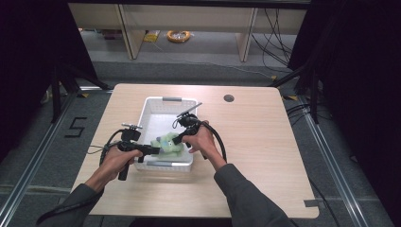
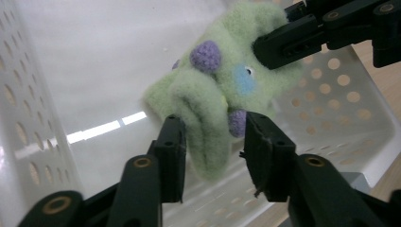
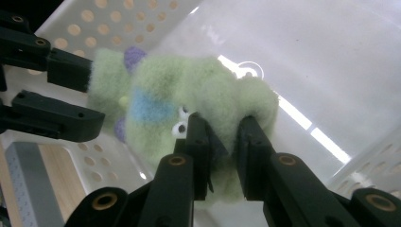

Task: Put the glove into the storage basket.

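A green plush toy [image 1: 168, 142] with purple spots and a blue patch hangs low inside the white perforated basket [image 1: 165, 100], near its front end. My right gripper [image 3: 222, 127] is shut on a fold of the plush toy [image 3: 156, 90] beside its eyes, coming in from the right in the high view [image 1: 176, 140]. My left gripper [image 2: 213, 137] reaches in from the basket's front left corner [image 1: 158, 150]. Its jaws stand apart around a dangling limb of the plush toy [image 2: 208, 118] without pinching it.
The basket [image 2: 331, 94] sits left of centre on a light wooden table [image 1: 255, 156] with a round cable hole [image 1: 229, 98] at the back. Beyond the table are grey floor, wooden shelf legs and an orange cable coil [image 1: 178, 35]. Black cables trail from both grippers.
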